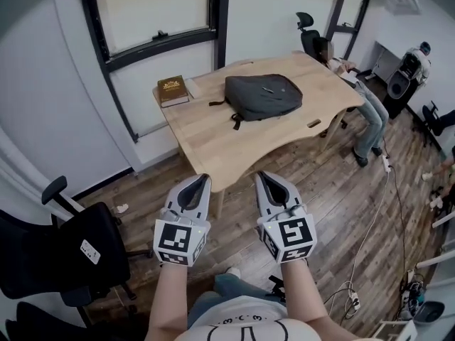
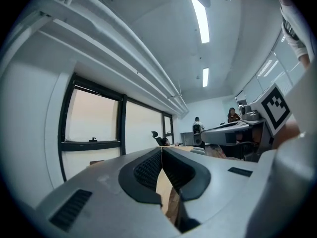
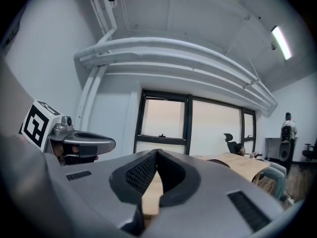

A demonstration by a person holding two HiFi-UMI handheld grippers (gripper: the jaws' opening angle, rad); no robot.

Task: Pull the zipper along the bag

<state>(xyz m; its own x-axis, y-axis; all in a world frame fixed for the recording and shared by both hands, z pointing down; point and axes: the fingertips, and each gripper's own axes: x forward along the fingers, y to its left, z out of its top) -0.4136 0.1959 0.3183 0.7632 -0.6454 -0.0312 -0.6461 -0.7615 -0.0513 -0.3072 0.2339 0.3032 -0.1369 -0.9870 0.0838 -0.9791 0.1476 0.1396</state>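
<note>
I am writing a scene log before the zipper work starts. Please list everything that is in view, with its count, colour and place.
table: one, light wood, ahead of the person
backpack: one, dark grey, lying flat on the table's far half
book: one, brown, on the table's far left corner
near office chair: one, black, lower left on the floor
far office chair: one, black, beyond the table's far end
seated person: one, at the table's right side
second person: one, at the room's far right
window: one, dark frame, wall behind the table
floor: brown wood planks
left hand-held gripper: one, grey, shut, empty, short of the table's near edge
right hand-held gripper: one, grey, shut, empty, beside the left
</note>
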